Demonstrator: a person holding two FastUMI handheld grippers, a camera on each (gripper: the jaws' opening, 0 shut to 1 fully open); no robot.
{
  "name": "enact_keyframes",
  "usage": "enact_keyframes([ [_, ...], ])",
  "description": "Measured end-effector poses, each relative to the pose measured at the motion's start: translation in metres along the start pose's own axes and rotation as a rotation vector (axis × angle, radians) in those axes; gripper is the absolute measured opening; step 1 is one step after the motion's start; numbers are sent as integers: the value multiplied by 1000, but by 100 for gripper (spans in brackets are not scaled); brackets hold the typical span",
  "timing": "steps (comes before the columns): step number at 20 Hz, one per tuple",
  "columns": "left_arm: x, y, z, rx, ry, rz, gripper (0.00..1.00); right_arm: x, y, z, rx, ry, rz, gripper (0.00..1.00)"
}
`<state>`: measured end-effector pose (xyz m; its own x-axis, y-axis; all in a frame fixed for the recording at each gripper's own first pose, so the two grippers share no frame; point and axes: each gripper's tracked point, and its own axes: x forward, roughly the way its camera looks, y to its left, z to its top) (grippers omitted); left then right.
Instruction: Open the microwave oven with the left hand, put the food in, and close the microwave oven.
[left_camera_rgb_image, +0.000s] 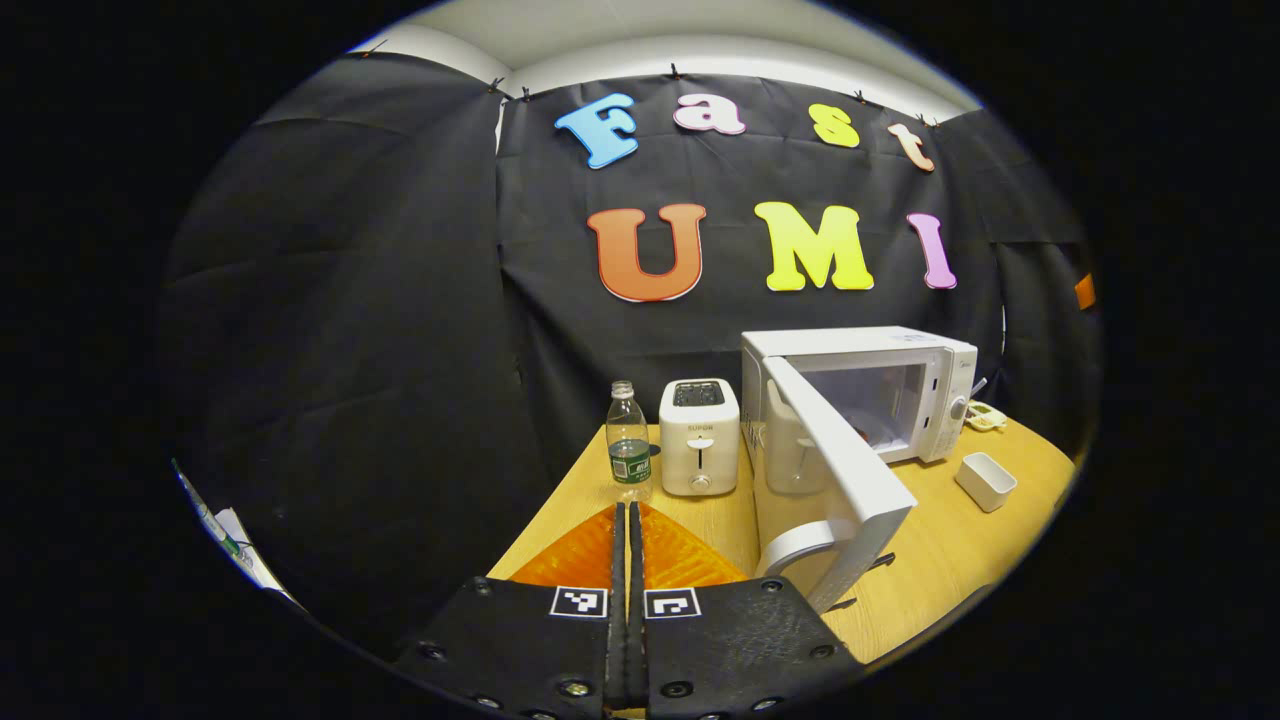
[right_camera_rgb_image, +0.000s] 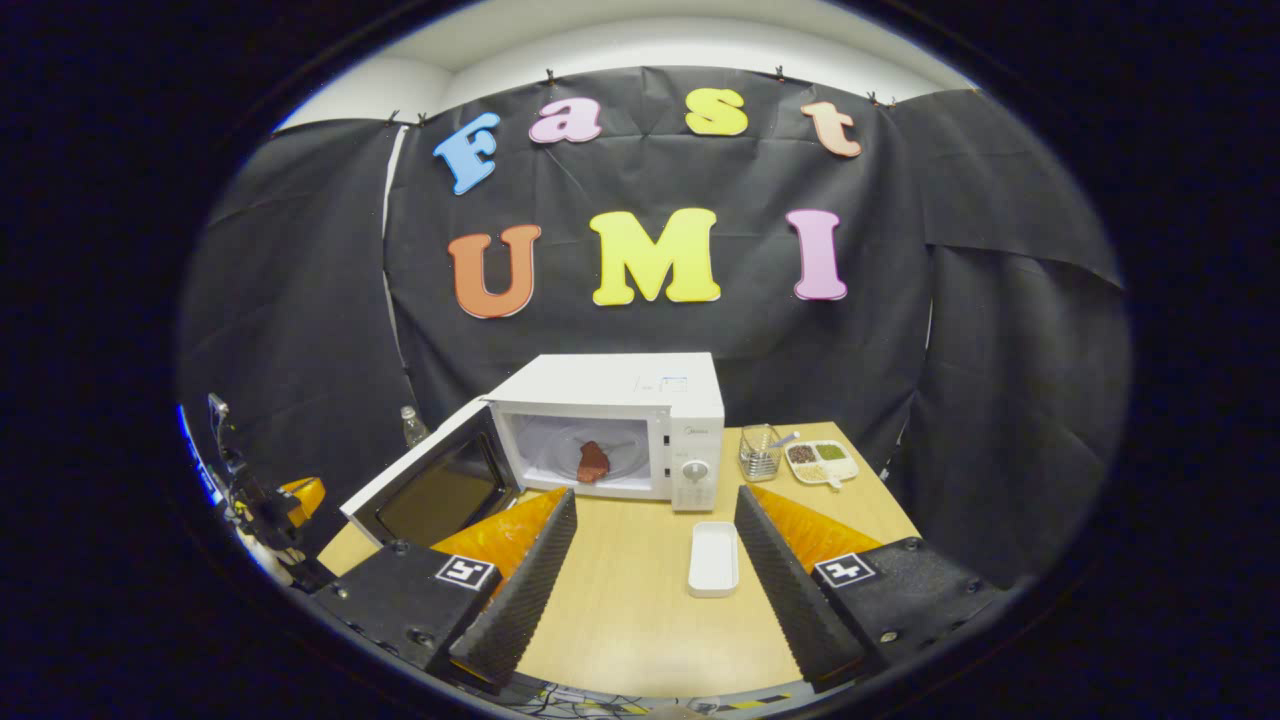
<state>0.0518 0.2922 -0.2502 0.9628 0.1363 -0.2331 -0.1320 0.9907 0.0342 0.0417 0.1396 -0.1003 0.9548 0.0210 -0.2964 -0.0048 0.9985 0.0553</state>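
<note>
Door swing: the white microwave oven (right_camera_rgb_image: 640, 425) stands at the back of the light wooden table (right_camera_rgb_image: 630, 600) with its white, dark-windowed door (right_camera_rgb_image: 430, 485) swung wide to the left, blocking that side.
Cavity mouth: open to the front; a reddish-brown piece of food (right_camera_rgb_image: 593, 462) lies on the plate inside.
Front of oven: bare tabletop, apart from a small white rectangular tray (right_camera_rgb_image: 713, 558) lying below the control panel.
Right of oven: a clear cup (right_camera_rgb_image: 760, 452) and a white divided dish (right_camera_rgb_image: 820, 461) stand near the back edge.
Left of door: a white toaster (left_camera_rgb_image: 699, 436) and a clear plastic bottle (left_camera_rgb_image: 628, 441) stand side by side, close behind the door.
Right gripper (right_camera_rgb_image: 655, 580): fingers spread wide over the bare tabletop.
</note>
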Motion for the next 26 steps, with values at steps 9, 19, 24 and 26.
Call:
enact_keyframes([
  [9, 29, -57, -31, 36, 41, -80, 0, -9, -26, -18, 34, 61, -31, 92],
  [19, 22, -152, -25, 19, 37, -146, 0, -1, -79, -10, 81, 85, 20, 91],
  [24, 26, -231, -16, 11, 24, -211, 0, 5, -119, 1, 73, 68, 55, 91],
  [26, 31, -261, -12, 25, 20, -229, 0, 8, -136, 3, 64, 63, 63, 91],
])
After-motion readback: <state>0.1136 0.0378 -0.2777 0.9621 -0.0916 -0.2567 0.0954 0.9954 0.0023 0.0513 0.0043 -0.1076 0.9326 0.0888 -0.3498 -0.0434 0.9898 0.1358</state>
